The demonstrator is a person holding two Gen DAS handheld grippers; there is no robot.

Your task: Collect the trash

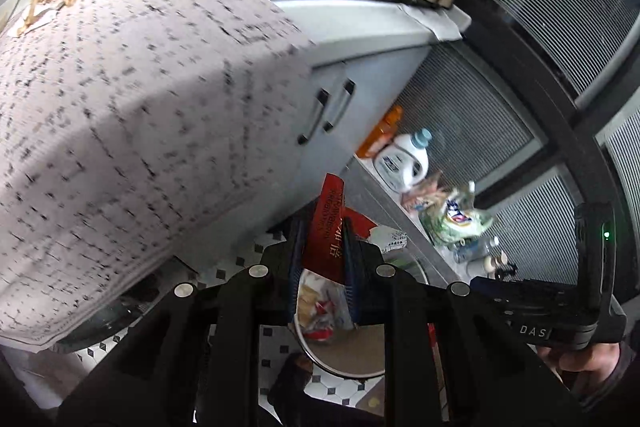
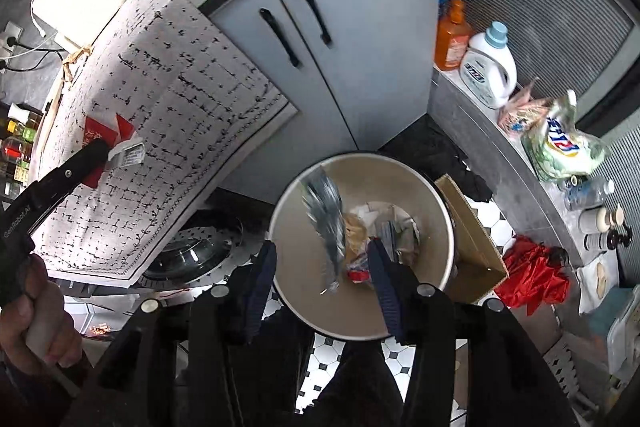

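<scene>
My left gripper point(image 1: 322, 227) is shut on a red paper wrapper point(image 1: 330, 227) with white print, held above the round beige trash bin point(image 1: 340, 367). In the right wrist view the same wrapper point(image 2: 100, 139) shows in the left gripper point(image 2: 116, 151) in front of the patterned cloth. My right gripper point(image 2: 322, 251) is open right over the bin point(image 2: 432, 203). A blurred silvery foil wrapper point(image 2: 326, 223) is in the air between its fingers, over the bin. Paper and wrapper scraps point(image 2: 384, 227) lie in the bin's bottom.
A patterned cloth point(image 2: 160, 115) hangs off the counter at left. Grey cupboard doors point(image 2: 320, 39) stand behind the bin. A cardboard box point(image 2: 472, 243) and a red umbrella point(image 2: 532, 275) lie right of it. Detergent bottles point(image 2: 486, 67) and bags point(image 2: 560, 143) sit on the ledge.
</scene>
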